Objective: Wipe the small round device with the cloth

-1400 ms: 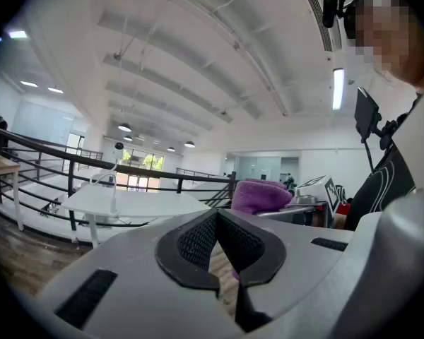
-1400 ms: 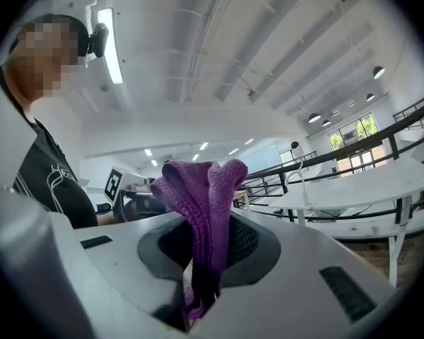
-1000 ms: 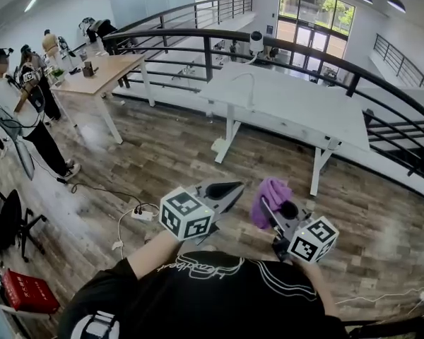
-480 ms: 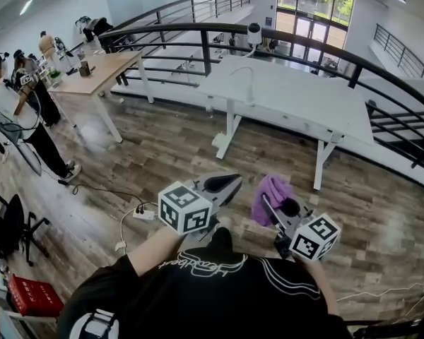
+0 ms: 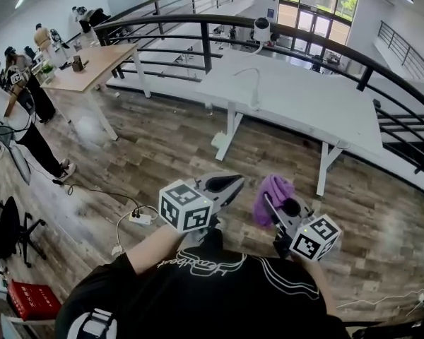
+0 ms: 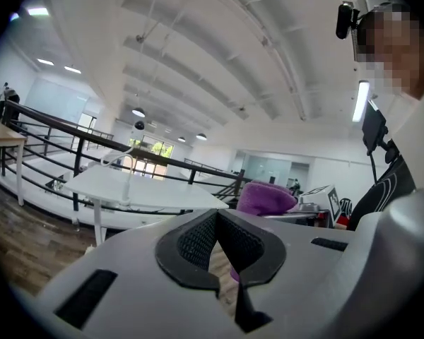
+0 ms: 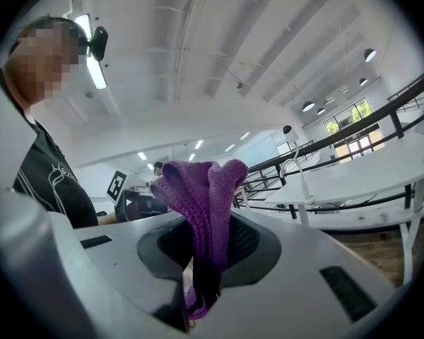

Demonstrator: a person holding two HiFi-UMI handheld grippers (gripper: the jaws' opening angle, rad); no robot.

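The small round device point(image 5: 261, 28) is white with a dark face and stands at the far edge of the white table point(image 5: 297, 104), with a white cable curving from it. Both grippers are held in front of the person's chest, well short of that table. My left gripper point(image 5: 234, 181) is shut with nothing in it; its jaws meet at the tip point(image 6: 217, 214). My right gripper point(image 5: 267, 202) is shut on a purple knitted cloth point(image 5: 272, 189). The cloth point(image 7: 205, 189) bunches above the jaws and a tail hangs below them. It also shows in the left gripper view point(image 6: 265, 198).
A curved black railing point(image 5: 198, 21) runs behind the white table. A wooden table point(image 5: 92, 66) stands at the left with people point(image 5: 28, 111) beside it. A power strip and cables point(image 5: 138, 219) lie on the wood floor by the person's feet. An office chair point(image 5: 7, 232) sits at far left.
The view has advanced toward the white table, which now sits a little nearer. Both grippers keep the same pose in front of the body, and the cloth stays in the right one.
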